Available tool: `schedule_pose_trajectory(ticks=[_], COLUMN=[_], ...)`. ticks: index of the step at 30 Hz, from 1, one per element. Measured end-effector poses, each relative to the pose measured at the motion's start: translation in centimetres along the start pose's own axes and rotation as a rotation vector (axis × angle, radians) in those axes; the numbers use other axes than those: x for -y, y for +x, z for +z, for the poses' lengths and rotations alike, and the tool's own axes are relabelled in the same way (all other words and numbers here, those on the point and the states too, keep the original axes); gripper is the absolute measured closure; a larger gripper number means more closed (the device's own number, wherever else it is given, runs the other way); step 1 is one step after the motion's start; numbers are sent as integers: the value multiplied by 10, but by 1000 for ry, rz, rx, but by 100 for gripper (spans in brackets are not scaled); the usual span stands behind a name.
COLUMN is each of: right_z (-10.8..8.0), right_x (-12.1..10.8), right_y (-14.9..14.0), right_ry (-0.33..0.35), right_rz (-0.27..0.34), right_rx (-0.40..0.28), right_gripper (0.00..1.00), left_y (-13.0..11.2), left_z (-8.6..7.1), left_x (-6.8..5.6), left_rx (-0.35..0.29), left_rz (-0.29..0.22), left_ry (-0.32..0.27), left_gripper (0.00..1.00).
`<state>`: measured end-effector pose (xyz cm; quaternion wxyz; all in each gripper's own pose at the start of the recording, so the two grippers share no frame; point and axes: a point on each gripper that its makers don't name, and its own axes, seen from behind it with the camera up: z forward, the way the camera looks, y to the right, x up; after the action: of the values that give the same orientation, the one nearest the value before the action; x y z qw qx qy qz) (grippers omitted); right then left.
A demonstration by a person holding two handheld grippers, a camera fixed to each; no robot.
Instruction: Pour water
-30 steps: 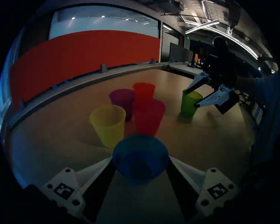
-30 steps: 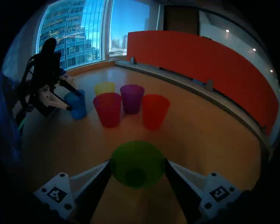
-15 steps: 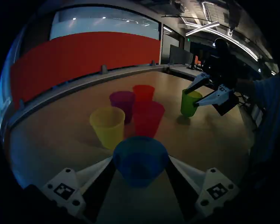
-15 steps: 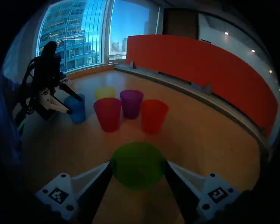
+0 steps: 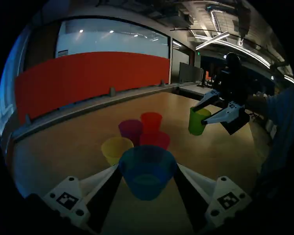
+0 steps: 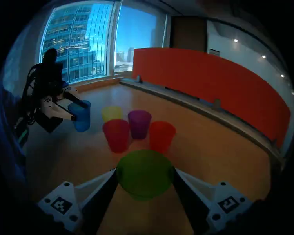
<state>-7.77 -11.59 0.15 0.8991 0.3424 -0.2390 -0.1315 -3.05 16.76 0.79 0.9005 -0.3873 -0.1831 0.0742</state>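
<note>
While the left tool (image 5: 147,169) is partly closed, both fingers pressing the sides of an upright blue cup (image 5: 147,179), the right tool (image 6: 145,170) grips an upright green cup (image 6: 145,179) the same way. A yellow cup (image 6: 111,112), a purple cup (image 6: 139,123), a crimson cup (image 6: 116,135) and an orange-red cup (image 6: 161,135) stand close together on the wooden surface (image 6: 213,149). In the left gripper view the green cup is held far right of this cluster.
</note>
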Motion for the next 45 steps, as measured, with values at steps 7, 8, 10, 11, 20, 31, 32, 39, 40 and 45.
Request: schedule_pose_trajectory(ticks=[7, 8, 10, 11, 20, 31, 32, 39, 40, 45], right_z=[-6, -7, -9, -10, -18, -20, -20, -22, -22, -23], right_x=[1, 0, 1, 1, 7, 22, 23, 28, 28, 28], right_y=[30, 35, 45, 49, 86, 115, 117, 136, 138, 144], right_ry=[-9, -11, -14, -15, -25, -21, -21, -16, -18, -24], right_rz=[-12, -13, -18, -21, -49, -57, -57, -48, -49, -55], right_rx=[-67, -76, -98, -108, -195, -281, -288, -336, -340, -354], right_gripper=[6, 6, 6, 6, 5, 5, 5, 6, 5, 5], left_y=[25, 28, 33, 35, 53, 73, 74, 86, 87, 93], left_z=[-12, -14, -16, -18, -30, -41, -41, -46, -47, -50], left_x=[3, 4, 5, 5, 8, 8, 7, 5, 5, 5], left_rx=[-60, -66, -77, -81, -121, -179, -184, -219, -224, -240], left_rz=[10, 11, 14, 16, 25, 19, 19, 18, 17, 14], left_ry=[26, 29, 36, 39, 60, 67, 67, 67, 67, 66], left_gripper=[13, 13, 13, 13, 13, 13, 13, 13, 13, 13])
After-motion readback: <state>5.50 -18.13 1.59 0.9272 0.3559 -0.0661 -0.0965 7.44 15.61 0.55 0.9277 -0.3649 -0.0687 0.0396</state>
